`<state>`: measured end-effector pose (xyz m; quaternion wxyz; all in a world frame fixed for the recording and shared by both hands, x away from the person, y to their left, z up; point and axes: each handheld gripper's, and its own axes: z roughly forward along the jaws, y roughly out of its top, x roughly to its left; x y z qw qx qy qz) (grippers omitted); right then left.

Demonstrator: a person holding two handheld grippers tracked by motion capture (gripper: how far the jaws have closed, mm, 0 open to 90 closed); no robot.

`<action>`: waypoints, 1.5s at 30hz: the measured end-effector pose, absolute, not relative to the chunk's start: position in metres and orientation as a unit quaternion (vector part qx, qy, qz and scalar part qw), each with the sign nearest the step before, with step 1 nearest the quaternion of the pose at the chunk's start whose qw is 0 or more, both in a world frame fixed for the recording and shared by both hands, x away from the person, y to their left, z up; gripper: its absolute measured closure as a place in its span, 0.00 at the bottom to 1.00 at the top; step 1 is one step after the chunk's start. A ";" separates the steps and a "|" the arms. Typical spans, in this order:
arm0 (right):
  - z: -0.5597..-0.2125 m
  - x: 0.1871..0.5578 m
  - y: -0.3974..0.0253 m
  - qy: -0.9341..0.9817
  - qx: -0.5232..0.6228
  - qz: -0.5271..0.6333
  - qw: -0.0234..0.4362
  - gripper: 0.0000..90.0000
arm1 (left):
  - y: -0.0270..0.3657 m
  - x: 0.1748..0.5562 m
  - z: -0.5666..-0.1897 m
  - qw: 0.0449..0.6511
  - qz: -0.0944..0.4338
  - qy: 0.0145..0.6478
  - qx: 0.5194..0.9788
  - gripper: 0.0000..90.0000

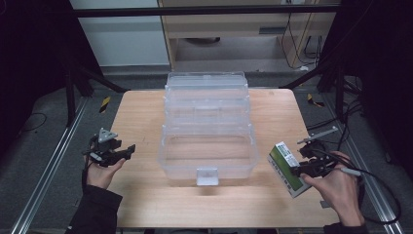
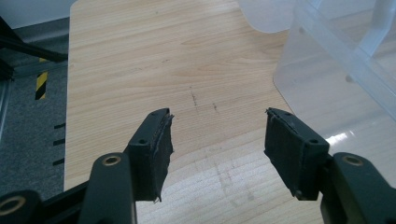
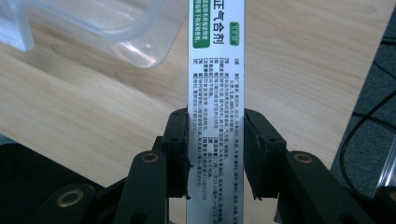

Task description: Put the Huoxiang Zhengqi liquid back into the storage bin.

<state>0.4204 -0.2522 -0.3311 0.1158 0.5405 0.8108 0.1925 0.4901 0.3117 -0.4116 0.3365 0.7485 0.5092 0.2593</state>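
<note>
A clear plastic storage box (image 1: pixel 208 127) with stepped trays stands open in the middle of the wooden table; its corner shows as the clear box (image 2: pixel 341 65) and the clear box (image 3: pixel 107 23). My right gripper (image 1: pixel 301 170) is shut on a white and green medicine box (image 1: pixel 289 168) at the table's right edge, right of the clear box. In the right gripper view the medicine box (image 3: pixel 215 84) stands narrow side up between the pads of my right gripper (image 3: pixel 215 154). My left gripper (image 1: pixel 124 152) hovers open at the left edge, and in its own view my left gripper (image 2: pixel 217 140) holds nothing over bare wood.
The wooden table (image 1: pixel 141 117) has bare room left of the clear box and along its front edge. Metal rails (image 1: pixel 48 161) and black stand legs run beside the table. Cables (image 1: pixel 384 195) trail at the right.
</note>
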 end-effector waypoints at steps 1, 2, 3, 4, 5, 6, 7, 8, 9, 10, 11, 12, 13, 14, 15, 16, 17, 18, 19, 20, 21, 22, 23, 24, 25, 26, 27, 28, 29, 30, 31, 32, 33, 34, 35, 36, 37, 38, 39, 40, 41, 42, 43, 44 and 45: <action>-0.328 0.421 -0.252 0.809 0.541 0.195 0.119 0.72 | 0.312 0.490 -0.412 0.337 0.259 0.510 0.748 0.45; -0.324 0.421 -0.252 0.809 0.541 0.197 0.123 0.72 | 0.312 0.490 -0.412 0.337 0.259 0.510 0.748 0.45; -0.321 0.422 -0.252 0.809 0.539 0.199 0.127 0.72 | 0.312 0.490 -0.412 0.337 0.259 0.510 0.748 0.45; -0.318 0.423 -0.251 0.809 0.537 0.202 0.129 0.72 | 0.312 0.490 -0.412 0.337 0.259 0.510 0.748 0.45; -0.314 0.424 -0.250 0.808 0.536 0.205 0.131 0.72 | 0.312 0.490 -0.412 0.337 0.259 0.509 0.748 0.45; -0.311 0.425 -0.249 0.809 0.534 0.208 0.135 0.72 | 0.312 0.490 -0.412 0.337 0.259 0.509 0.748 0.45; -0.307 0.426 -0.249 0.808 0.532 0.212 0.137 0.72 | 0.312 0.490 -0.412 0.337 0.259 0.509 0.749 0.45; -0.303 0.427 -0.248 0.808 0.529 0.217 0.140 0.72 | 0.311 0.490 -0.412 0.338 0.259 0.510 0.748 0.45; -0.300 0.428 -0.247 0.808 0.527 0.220 0.143 0.72 | 0.311 0.490 -0.412 0.337 0.259 0.509 0.749 0.45; -0.296 0.429 -0.246 0.808 0.525 0.223 0.146 0.72 | 0.311 0.490 -0.412 0.337 0.259 0.508 0.749 0.45; -0.293 0.430 -0.244 0.808 0.524 0.226 0.149 0.72 | 0.311 0.490 -0.412 0.337 0.259 0.508 0.749 0.45; -0.289 0.430 -0.243 0.808 0.522 0.227 0.152 0.72 | 0.311 0.490 -0.412 0.337 0.259 0.508 0.749 0.45; -0.286 0.431 -0.242 0.810 0.518 0.229 0.156 0.72 | 0.311 0.490 -0.412 0.337 0.259 0.509 0.749 0.45; -0.283 0.433 -0.240 0.810 0.515 0.230 0.158 0.72 | 0.311 0.490 -0.412 0.337 0.259 0.509 0.749 0.45; -0.280 0.434 -0.238 0.812 0.513 0.230 0.159 0.72 | 0.312 0.490 -0.412 0.337 0.258 0.509 0.749 0.45; -0.278 0.435 -0.236 0.813 0.510 0.230 0.161 0.72 | 0.312 0.490 -0.412 0.337 0.258 0.509 0.749 0.45; -0.276 0.437 -0.234 0.815 0.507 0.230 0.163 0.72 | 0.312 0.490 -0.412 0.338 0.259 0.510 0.748 0.45; -0.274 0.438 -0.232 0.817 0.503 0.229 0.163 0.72 | 0.312 0.490 -0.412 0.338 0.259 0.510 0.748 0.45; -0.272 0.440 -0.230 0.819 0.499 0.229 0.165 0.72 | 0.312 0.490 -0.412 0.338 0.259 0.510 0.748 0.45; -0.271 0.442 -0.229 0.820 0.496 0.232 0.166 0.72 | 0.312 0.490 -0.412 0.338 0.259 0.509 0.748 0.45; -0.269 0.443 -0.227 0.821 0.493 0.234 0.166 0.72 | 0.312 0.490 -0.412 0.337 0.259 0.509 0.749 0.45; -0.267 0.445 -0.226 0.822 0.490 0.237 0.166 0.72 | 0.312 0.490 -0.412 0.337 0.259 0.509 0.749 0.45; -0.266 0.447 -0.225 0.824 0.485 0.241 0.165 0.72 | 0.312 0.490 -0.412 0.337 0.259 0.509 0.748 0.45; -0.264 0.448 -0.224 0.826 0.481 0.244 0.163 0.72 | 0.312 0.490 -0.412 0.338 0.259 0.509 0.748 0.45; -0.263 0.449 -0.222 0.827 0.479 0.246 0.161 0.72 | 0.312 0.490 -0.412 0.338 0.259 0.510 0.748 0.45; -0.261 0.451 -0.221 0.830 0.473 0.247 0.161 0.72 | 0.313 0.490 -0.412 0.337 0.259 0.510 0.748 0.45; -0.260 0.452 -0.219 0.832 0.468 0.250 0.160 0.72 | 0.313 0.490 -0.412 0.337 0.259 0.510 0.748 0.45; -0.258 0.453 -0.217 0.834 0.464 0.250 0.159 0.72 | 0.313 0.490 -0.412 0.337 0.259 0.510 0.748 0.45; -0.257 0.454 -0.216 0.836 0.460 0.253 0.157 0.72 | 0.313 0.490 -0.412 0.338 0.259 0.511 0.747 0.45; -0.256 0.456 -0.213 0.840 0.454 0.255 0.155 0.72 | 0.313 0.490 -0.412 0.338 0.259 0.511 0.747 0.45; -0.255 0.457 -0.210 0.843 0.447 0.257 0.153 0.72 | 0.313 0.490 -0.412 0.338 0.259 0.511 0.747 0.45; -0.253 0.459 -0.208 0.846 0.440 0.260 0.150 0.72 | 0.313 0.490 -0.412 0.337 0.259 0.510 0.748 0.45; -0.252 0.460 -0.205 0.848 0.435 0.263 0.148 0.72 | 0.313 0.490 -0.412 0.338 0.259 0.510 0.747 0.45; -0.251 0.462 -0.203 0.851 0.429 0.266 0.145 0.72 | 0.313 0.490 -0.412 0.338 0.259 0.510 0.747 0.45; -0.250 0.463 -0.200 0.856 0.417 0.267 0.145 0.72 | 0.313 0.490 -0.413 0.338 0.258 0.511 0.747 0.45; -0.250 0.465 -0.198 0.860 0.410 0.269 0.143 0.72 | 0.313 0.490 -0.413 0.338 0.258 0.511 0.747 0.45; -0.249 0.467 -0.195 0.864 0.399 0.270 0.142 0.72 | 0.313 0.490 -0.413 0.338 0.258 0.511 0.747 0.45; -0.249 0.469 -0.193 0.866 0.395 0.273 0.138 0.72 | 0.314 0.491 -0.413 0.338 0.258 0.511 0.747 0.45; -0.249 0.471 -0.191 0.870 0.386 0.276 0.134 0.72 | 0.314 0.491 -0.413 0.339 0.258 0.511 0.747 0.45; -0.250 0.474 -0.189 0.872 0.382 0.277 0.131 0.72 | 0.314 0.491 -0.413 0.339 0.258 0.511 0.746 0.45; -0.250 0.476 -0.187 0.874 0.376 0.277 0.133 0.72 | 0.314 0.491 -0.413 0.339 0.258 0.511 0.746 0.45; -0.251 0.478 -0.186 0.876 0.371 0.277 0.134 0.72 | 0.314 0.491 -0.413 0.339 0.258 0.511 0.746 0.45; -0.251 0.480 -0.185 0.878 0.368 0.276 0.135 0.72 | 0.314 0.491 -0.413 0.339 0.258 0.512 0.747 0.45; -0.252 0.482 -0.184 0.881 0.362 0.275 0.135 0.72 | 0.314 0.491 -0.413 0.338 0.258 0.511 0.747 0.45; -0.253 0.485 -0.182 0.883 0.355 0.277 0.130 0.72 | 0.314 0.491 -0.413 0.338 0.258 0.511 0.747 0.45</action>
